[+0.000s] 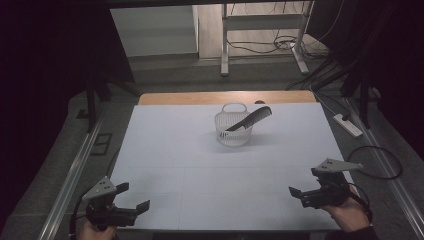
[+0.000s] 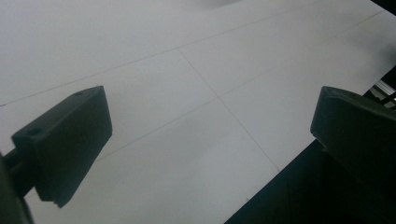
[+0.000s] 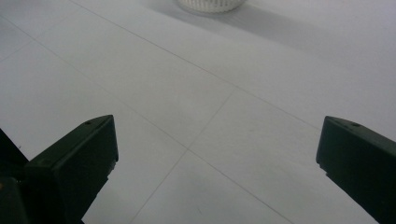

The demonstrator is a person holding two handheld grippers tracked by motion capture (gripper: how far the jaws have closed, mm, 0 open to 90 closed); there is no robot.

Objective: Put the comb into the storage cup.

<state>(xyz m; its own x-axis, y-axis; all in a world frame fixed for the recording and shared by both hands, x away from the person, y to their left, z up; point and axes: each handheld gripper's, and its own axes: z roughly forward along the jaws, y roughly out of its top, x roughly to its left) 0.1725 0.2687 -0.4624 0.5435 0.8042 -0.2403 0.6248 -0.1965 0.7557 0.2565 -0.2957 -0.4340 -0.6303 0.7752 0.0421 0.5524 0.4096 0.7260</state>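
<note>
I hold my left gripper point(image 1: 134, 198) over the near left corner of the counter point(image 1: 200, 165), its jaws spread wide with nothing between them. In the left gripper view the two black jaws stand far apart above the white sheet, close to the counter's near edge. My right gripper point(image 1: 304, 185) sits over the near right corner, likewise released and empty; in the right gripper view its jaws frame bare white surface crossed by thin seams, and the bottom of the basket point(image 3: 210, 4) shows at the top edge.

The white plastic basket point(image 1: 233, 134) stands upright toward the far middle of the counter, well apart from both grippers. A black comb point(image 1: 252, 118) rests in it at a slant: one end is down inside the basket, the other leans over the right rim and sticks out above it. My right hand point(image 1: 350, 214) is wrapped around the right gripper's grip.
</note>
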